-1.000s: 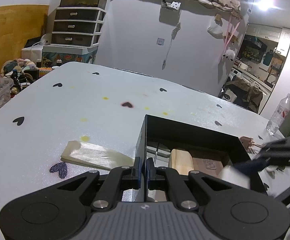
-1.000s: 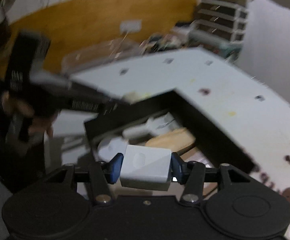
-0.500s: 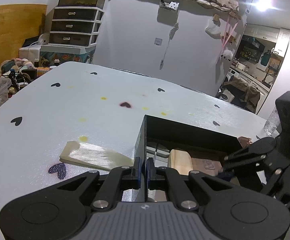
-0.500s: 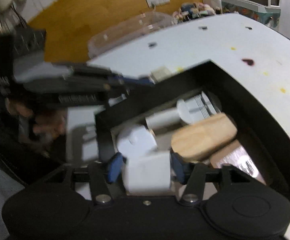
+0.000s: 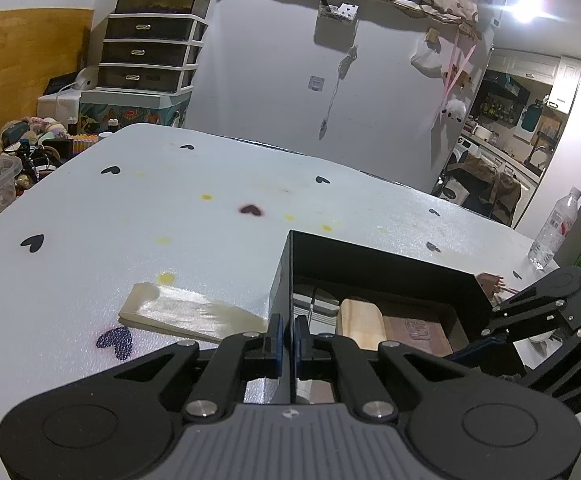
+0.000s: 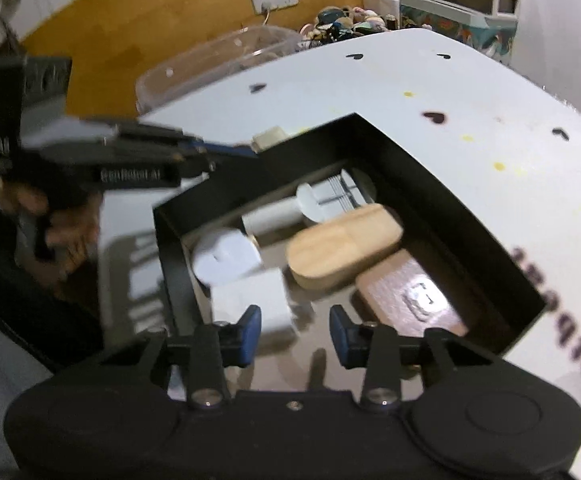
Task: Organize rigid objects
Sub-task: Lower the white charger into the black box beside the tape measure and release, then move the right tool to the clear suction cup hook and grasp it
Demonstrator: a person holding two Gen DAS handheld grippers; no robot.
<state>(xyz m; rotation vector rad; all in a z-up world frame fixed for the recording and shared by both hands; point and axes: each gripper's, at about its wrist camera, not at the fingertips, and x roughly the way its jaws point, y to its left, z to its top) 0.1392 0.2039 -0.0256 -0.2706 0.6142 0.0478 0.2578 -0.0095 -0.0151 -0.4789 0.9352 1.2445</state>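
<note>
A black open box (image 6: 430, 168) stands on the white table. My left gripper (image 5: 286, 340) is shut on its near wall, and the right wrist view shows it pinching the far corner (image 6: 246, 151). The box holds a light wooden block (image 6: 342, 244), a brown block (image 6: 406, 292), a white round piece (image 6: 226, 256), a white cylinder (image 6: 270, 216) and a white cube (image 6: 250, 304). My right gripper (image 6: 295, 334) hangs over the box's near end. Its jaws are closing with nothing pressed between the pads. The white cube lies loose below its left fingertip.
A pale flat wooden piece (image 5: 186, 312) lies on the table just left of the box. A water bottle (image 5: 552, 228) stands at the far right edge. A clear plastic bin (image 6: 218, 68) sits beyond the table. A person's hand (image 6: 62, 224) holds the left gripper.
My right gripper came forward over the box and let go of the white cube, which now lies inside. The left gripper kept its hold and stayed still.
</note>
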